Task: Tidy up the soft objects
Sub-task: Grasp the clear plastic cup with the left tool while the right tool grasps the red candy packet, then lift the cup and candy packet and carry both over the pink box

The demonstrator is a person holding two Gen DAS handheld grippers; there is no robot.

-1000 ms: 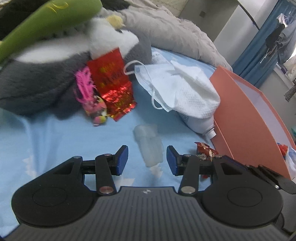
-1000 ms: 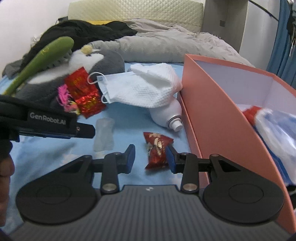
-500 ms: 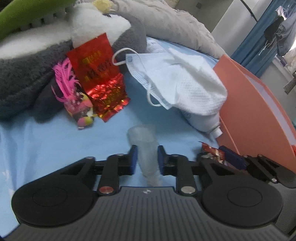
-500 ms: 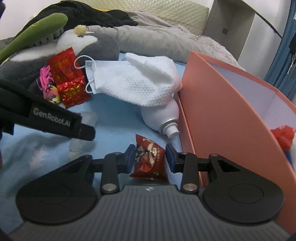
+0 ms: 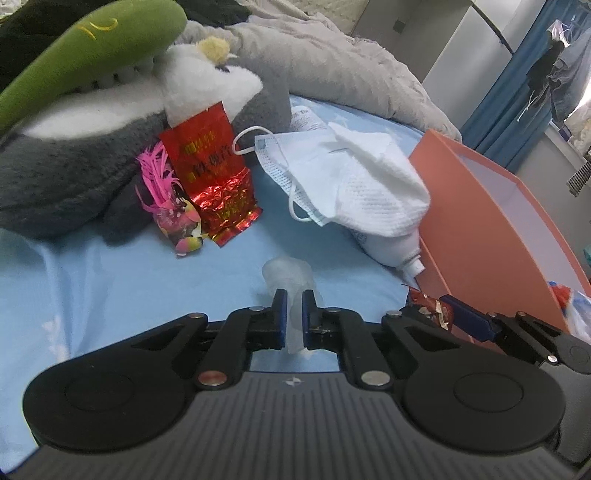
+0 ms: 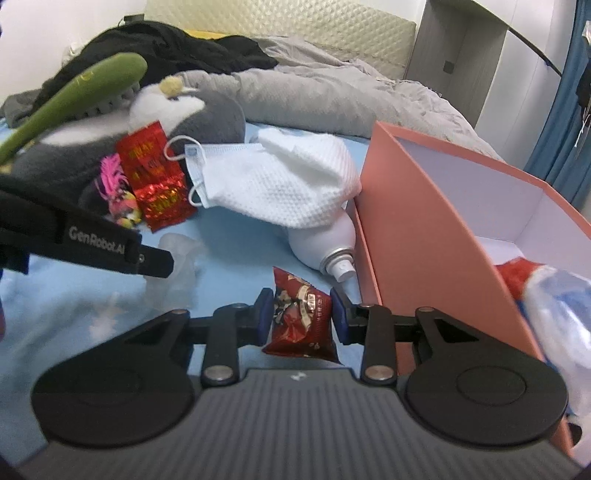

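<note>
On the bed's pale blue sheet lay one rumpled grey duvet toward twelve o'clock, with a dark heap of clothing behind it against a quilted cream headboard. One big grey-and-white plush toy sprawled at ten o'clock, a single long green plush resting across its top. One salmon-pink box, white inside, stood open at three o'clock with a red-and-white item and a clear bag in its near corner. Blue curtains hung at the far right of the room. Smaller things came next: one white textured cloth draped over one white bottle whose nozzle pointed at the box wall, one pale blue face mask tucked under the cloth, one red foil pouch leaning on the grey plush, and one pink feathered trinket just beside it. Two grippers were at work. The left gripper was clenched on a translucent, whitish, crumpled soft piece lying on the sheet at centre, squeezed thin between the blue pads. The right gripper was closing, its pads pressing both sides of a small red wrapped snack packet, glossy and crinkled, near the box's lower wall.
</note>
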